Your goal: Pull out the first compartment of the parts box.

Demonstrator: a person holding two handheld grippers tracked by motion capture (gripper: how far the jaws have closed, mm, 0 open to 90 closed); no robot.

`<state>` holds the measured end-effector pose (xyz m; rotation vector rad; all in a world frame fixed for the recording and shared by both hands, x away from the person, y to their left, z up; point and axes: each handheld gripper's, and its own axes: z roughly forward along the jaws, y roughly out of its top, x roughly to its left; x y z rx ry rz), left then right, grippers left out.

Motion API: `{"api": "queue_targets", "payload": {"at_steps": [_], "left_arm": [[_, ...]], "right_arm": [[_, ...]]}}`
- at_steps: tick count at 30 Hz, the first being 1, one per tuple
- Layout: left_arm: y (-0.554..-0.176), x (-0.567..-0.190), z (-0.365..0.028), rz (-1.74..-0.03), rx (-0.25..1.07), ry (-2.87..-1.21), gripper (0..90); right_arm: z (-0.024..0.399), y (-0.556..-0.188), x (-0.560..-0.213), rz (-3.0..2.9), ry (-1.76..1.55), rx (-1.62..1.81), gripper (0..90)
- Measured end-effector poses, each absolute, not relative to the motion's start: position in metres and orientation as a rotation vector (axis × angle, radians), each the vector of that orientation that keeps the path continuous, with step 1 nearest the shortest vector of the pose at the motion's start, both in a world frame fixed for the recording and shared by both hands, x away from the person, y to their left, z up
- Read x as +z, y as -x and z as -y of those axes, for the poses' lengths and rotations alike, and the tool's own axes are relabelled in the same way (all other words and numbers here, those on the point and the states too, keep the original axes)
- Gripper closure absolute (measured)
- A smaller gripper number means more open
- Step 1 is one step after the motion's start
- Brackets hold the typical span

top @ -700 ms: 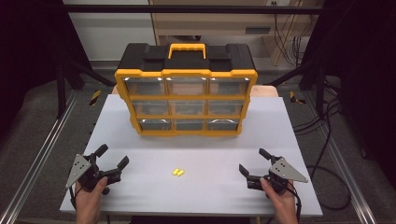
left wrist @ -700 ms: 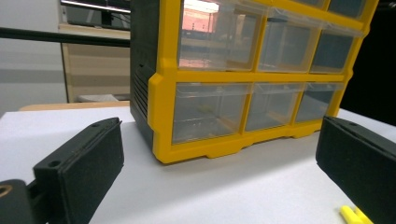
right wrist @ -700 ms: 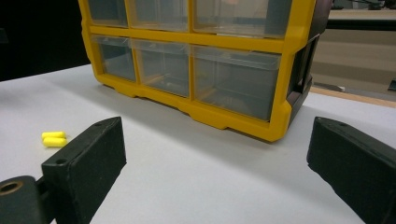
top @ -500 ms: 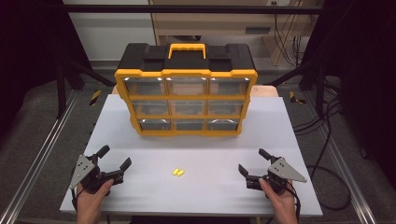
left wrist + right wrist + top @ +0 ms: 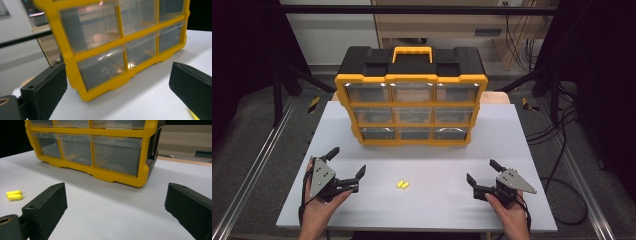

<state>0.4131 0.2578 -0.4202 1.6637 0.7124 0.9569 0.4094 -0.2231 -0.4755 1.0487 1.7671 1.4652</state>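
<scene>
Left gripper [image 5: 347,167] spread wide, nothing between its jaws; right gripper [image 5: 482,172] equally released, empty. Two yellow capsules [image 5: 402,184] lie on the table [image 5: 437,210] between them, at six o'clock from the organizer [image 5: 411,102]. The right gripper view shows them at nine o'clock [image 5: 14,195].

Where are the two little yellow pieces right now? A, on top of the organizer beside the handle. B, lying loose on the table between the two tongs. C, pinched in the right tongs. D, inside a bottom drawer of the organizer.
B: the two yellow pieces lie side by side on the white table, between the open left tongs and open right tongs.
</scene>
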Motion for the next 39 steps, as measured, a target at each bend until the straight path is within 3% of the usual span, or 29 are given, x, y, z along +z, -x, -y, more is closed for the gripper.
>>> {"api": "queue_targets", "payload": {"at_steps": [19,31,39], "left_arm": [[-0.449,-0.344,-0.222,-0.346,1.497,-1.891,8.3],[-0.472,-0.316,-0.221,-0.205,1.876,-1.864,16.6],[-0.484,-0.312,-0.214,-0.166,1.971,-1.839,21.2]], "right_arm": [[0.223,-0.411,-0.475,-1.741,-1.092,1.462,5.2],[0.225,-0.411,-0.475,-1.739,-1.105,1.472,5.0],[0.225,-0.411,-0.476,-1.738,-1.116,1.468,5.1]]}}
